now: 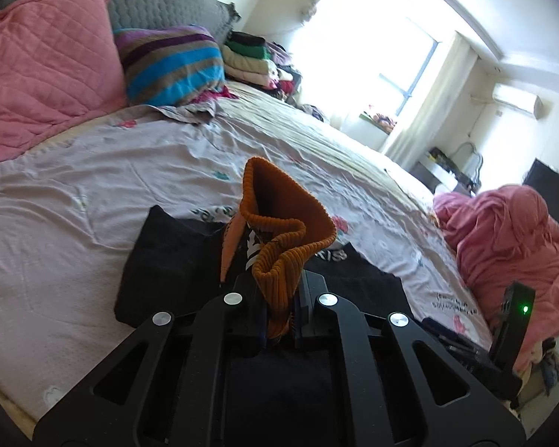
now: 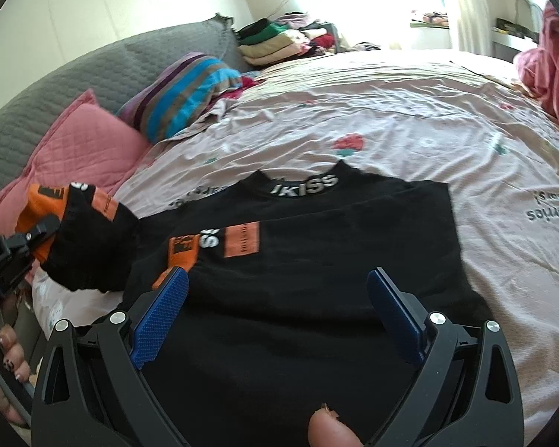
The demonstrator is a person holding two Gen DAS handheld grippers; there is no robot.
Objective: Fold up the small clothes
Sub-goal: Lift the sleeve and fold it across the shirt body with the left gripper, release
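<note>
Now my left gripper (image 1: pixel 279 298) is clamped on the orange cuff (image 1: pixel 283 246) of the black top (image 2: pixel 309 260) spread on the bed (image 2: pixel 391 111), sleeve probably left of the body, while my right gripper (image 2: pixel 275 313), jaws wide and empty, hovers nearer its middle.

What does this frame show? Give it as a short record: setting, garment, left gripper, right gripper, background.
setting: bed with a pink flowered sheet
garment: black top with orange patches, lying flat on the bed
left gripper: shut on the orange cuff of the sleeve, lifted off the bed
right gripper: open, above the top's body, holding nothing
background: pink pillow, striped pillow, stack of folded clothes
</note>
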